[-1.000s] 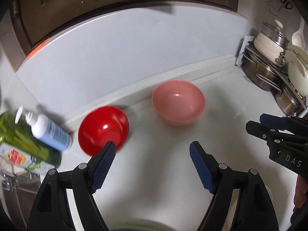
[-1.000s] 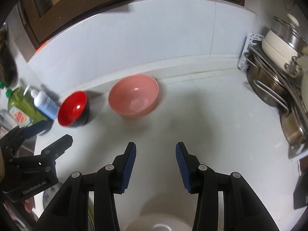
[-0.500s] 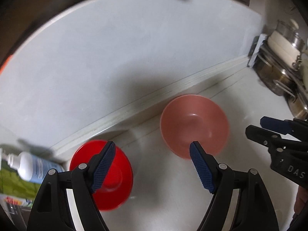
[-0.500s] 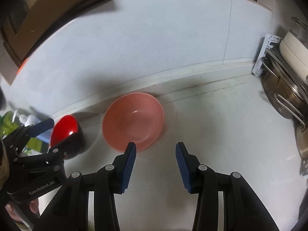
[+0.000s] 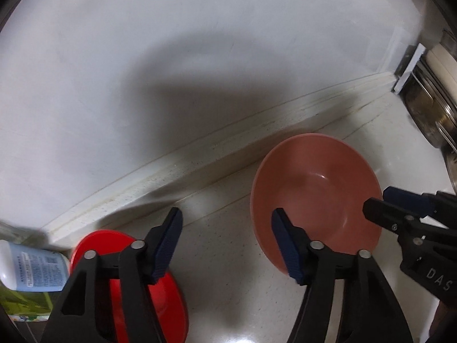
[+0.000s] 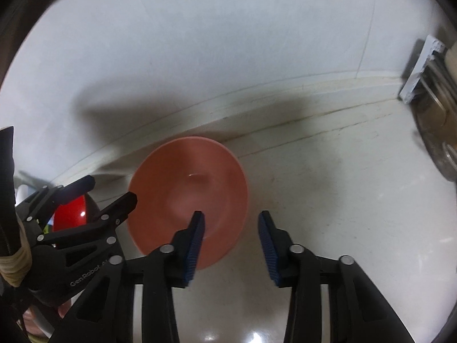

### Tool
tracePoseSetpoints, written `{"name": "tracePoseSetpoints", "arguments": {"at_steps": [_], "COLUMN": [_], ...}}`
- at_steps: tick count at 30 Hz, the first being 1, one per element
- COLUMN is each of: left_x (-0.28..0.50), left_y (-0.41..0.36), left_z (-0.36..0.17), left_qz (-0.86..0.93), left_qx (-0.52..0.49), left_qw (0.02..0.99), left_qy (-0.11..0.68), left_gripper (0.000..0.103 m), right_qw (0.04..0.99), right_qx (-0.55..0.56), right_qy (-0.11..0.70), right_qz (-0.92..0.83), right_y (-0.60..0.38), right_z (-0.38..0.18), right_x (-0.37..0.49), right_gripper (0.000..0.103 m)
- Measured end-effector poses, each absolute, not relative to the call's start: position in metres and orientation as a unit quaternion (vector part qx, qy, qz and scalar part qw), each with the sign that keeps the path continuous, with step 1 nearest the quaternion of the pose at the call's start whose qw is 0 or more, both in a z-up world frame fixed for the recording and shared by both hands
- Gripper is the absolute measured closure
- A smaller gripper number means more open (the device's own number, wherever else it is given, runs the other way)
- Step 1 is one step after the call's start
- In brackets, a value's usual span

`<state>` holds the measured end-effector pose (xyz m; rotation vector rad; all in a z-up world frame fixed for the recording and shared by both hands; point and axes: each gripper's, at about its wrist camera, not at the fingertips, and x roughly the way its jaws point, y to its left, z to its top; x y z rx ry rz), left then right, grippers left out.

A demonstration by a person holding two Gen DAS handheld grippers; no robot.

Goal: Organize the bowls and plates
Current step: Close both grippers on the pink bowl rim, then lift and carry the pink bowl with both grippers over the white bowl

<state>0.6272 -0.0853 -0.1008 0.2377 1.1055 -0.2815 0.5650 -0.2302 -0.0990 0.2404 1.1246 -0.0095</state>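
**Both grippers over the bowls**

The left gripper (image 5: 227,243) marked "GenRobot" and right gripper (image 6: 231,243) marked "DAS" have empty jaws, closing. The round pink plastic bowl (image 5: 317,200) and glossy red bowl (image 5: 120,260) sit on the white table (image 5: 228,285); bottle label (image 5: 37,268) probably unreadable.

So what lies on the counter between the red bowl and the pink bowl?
Only bare counter between the red bowl and the pink bowl; the left wrist view shows that.

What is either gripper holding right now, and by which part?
Nothing. The left gripper and right gripper are both closing on empty air above the pink bowl.
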Motion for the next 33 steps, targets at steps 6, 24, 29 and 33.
{"name": "tracePoseSetpoints", "arguments": {"at_steps": [6,24,29,33], "left_x": [0.634,0.618,0.595,0.567], "left_y": [-0.09,-0.097,-0.094,-0.095], "left_z": [-0.108,-0.099,-0.078,-0.058], "left_qz": [-0.136,-0.137,-0.139,-0.147], "left_qx": [0.096,0.09,0.08,0.077], "left_qw": [0.825,0.83,0.839,0.846], "left_qy": [0.539,0.534,0.52,0.506], "left_gripper": [0.056,0.094,0.094,0.094], "right_qw": [0.825,0.826,0.836,0.842], "right_qx": [0.124,0.121,0.116,0.113], "right_qy": [0.551,0.55,0.536,0.527], "right_qz": [-0.008,-0.013,-0.01,-0.007], "right_y": [-0.237,-0.241,-0.234,-0.236], "right_z": [-0.112,-0.115,-0.095,-0.082], "right_x": [0.575,0.568,0.556,0.539], "right_gripper": [0.073,0.091,0.091,0.091]}}
